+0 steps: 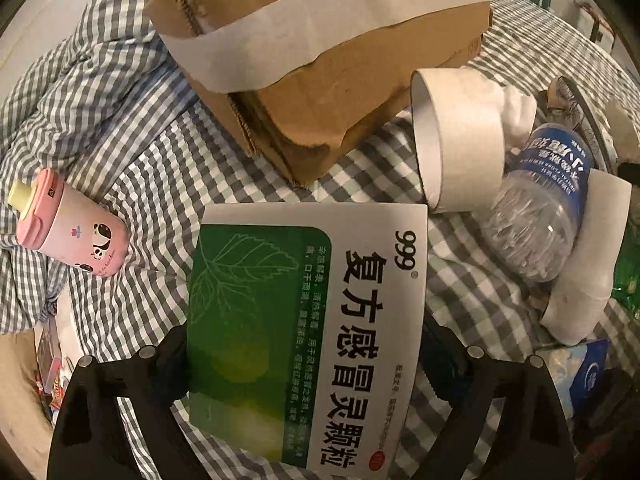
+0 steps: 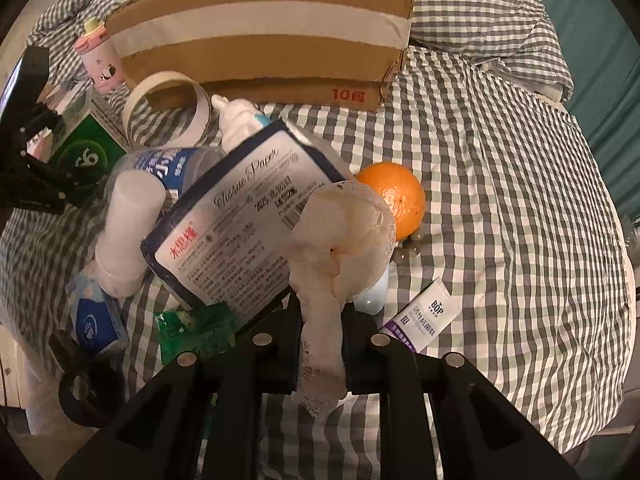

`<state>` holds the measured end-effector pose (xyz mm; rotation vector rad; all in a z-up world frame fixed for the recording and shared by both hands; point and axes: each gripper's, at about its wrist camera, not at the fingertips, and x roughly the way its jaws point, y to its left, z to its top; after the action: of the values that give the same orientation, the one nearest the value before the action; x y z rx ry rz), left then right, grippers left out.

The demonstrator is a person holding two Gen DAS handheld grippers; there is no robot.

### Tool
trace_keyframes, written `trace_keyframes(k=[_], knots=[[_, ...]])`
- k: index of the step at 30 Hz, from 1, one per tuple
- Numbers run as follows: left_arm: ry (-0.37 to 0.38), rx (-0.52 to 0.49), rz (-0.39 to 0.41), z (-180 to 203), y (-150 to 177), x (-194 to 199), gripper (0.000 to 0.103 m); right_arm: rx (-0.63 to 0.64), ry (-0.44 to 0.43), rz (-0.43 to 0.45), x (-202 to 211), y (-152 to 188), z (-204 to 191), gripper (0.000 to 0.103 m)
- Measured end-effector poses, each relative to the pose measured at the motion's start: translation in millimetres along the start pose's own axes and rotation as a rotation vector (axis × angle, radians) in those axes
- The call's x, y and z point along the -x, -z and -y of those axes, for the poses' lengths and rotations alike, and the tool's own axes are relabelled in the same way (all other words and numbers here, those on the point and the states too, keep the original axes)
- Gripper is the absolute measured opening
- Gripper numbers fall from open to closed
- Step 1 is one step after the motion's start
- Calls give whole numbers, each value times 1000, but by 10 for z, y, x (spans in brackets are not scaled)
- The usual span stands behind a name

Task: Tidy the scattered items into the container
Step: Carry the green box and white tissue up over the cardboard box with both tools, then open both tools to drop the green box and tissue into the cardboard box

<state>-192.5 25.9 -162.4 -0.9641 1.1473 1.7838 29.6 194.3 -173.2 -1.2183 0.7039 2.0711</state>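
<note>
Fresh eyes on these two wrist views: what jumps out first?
The green-and-white medicine box fills the left wrist view, gripped between the fingers of the left hand-held gripper. In the right view, the right hand-held gripper pinches a crumpled whitish cloth over a pile of clutter, with a bright orange just behind it on the checked sheet. A taped cardboard box sits at the back.

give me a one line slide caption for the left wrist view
Left hand-held gripper holding a green-and-white 999 medicine box above the checked bedsheet, facing the taped cardboard box.
</note>
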Motion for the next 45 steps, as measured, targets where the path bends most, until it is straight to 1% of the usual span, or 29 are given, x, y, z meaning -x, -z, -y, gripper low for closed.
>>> trace_keyframes(k=[3, 6, 7, 8, 10, 11, 13, 15, 17, 21, 24, 26, 28, 30, 31, 32, 33, 34, 35, 36, 37, 38, 40, 41, 45], knots=[[-37, 28, 3, 10, -3, 45, 93, -8, -23, 23, 100, -36, 8, 15], [-103, 124, 6, -41, -14, 139, 93, -12, -40, 54, 234, -84, 12, 15], [-128, 176, 16, -48, -3, 226, 93, -16, -47, 63, 277, -96, 14, 15], [-148, 207, 21, -46, 6, 295, 93, -21, -57, 72, 320, -115, 23, 15], [-223, 296, 11, -37, 21, 472, 93, -33, -79, 90, 401, -168, 40, 15], [-271, 360, -2, -27, 25, 576, 93, -39, -90, 99, 431, -204, 50, 15], [-321, 487, 9, 20, 27, 812, 93, -55, -118, 127, 499, -323, 94, 15], [-300, 564, 41, 73, -2, 973, 93, -64, -136, 154, 578, -456, 121, 15], [-260, 597, 82, 190, -109, 1145, 93, -69, -146, 202, 741, -650, 150, 15], [-181, 582, 156, 249, -487, 1390, 93, -78, -184, 306, 1117, -1072, 244, 15], [-136, 572, 210, 173, -876, 1564, 93, -96, -217, 376, 1325, -1517, 353, 15], [-122, 560, 253, 40, -1164, 1656, 93, -95, -213, 393, 1350, -1790, 390, 15], [-131, 548, 280, -94, -1437, 1665, 93, -88, -212, 379, 1246, -2042, 401, 15], [-143, 553, 277, -184, -1654, 1593, 93, -93, -219, 360, 1088, -2219, 422, 16], [-141, 566, 270, -236, -1740, 1526, 93, -91, -225, 352, 992, -2310, 420, 25], [-130, 572, 254, -278, -1810, 1445, 93, -80, -221, 342, 892, -2400, 405, 39], [-118, 577, 240, -300, -1857, 1367, 98, -74, -192, 332, 805, -2476, 385, 60], [-131, 594, 212, -335, -1908, 1258, 99, -79, -145, 329, 746, -2509, 384, 90], [-175, 616, 177, -364, -1933, 1176, 103, -80, -116, 341, 712, -2505, 383, 96], [-208, 630, 139, -409, -1947, 1081, 103, -81, -101, 353, 706, -2496, 390, 96], [-193, 639, 111, -458, -1945, 980, 103, -94, -97, 352, 706, -2475, 420, 96], [-166, 653, 107, -494, -1922, 929, 103, -110, -105, 354, 710, -2463, 436, 96], [-129, 684, 109, -558, -1862, 861, 103, -112, -137, 362, 739, -2420, 451, 96], [-117, 683, 116, -558, -1845, 850, 103, -106, -136, 363, 768, -2399, 442, 96], [-126, 660, 135, -459, -1814, 936, 103, -88, -129, 372, 949, -2254, 417, 96]])
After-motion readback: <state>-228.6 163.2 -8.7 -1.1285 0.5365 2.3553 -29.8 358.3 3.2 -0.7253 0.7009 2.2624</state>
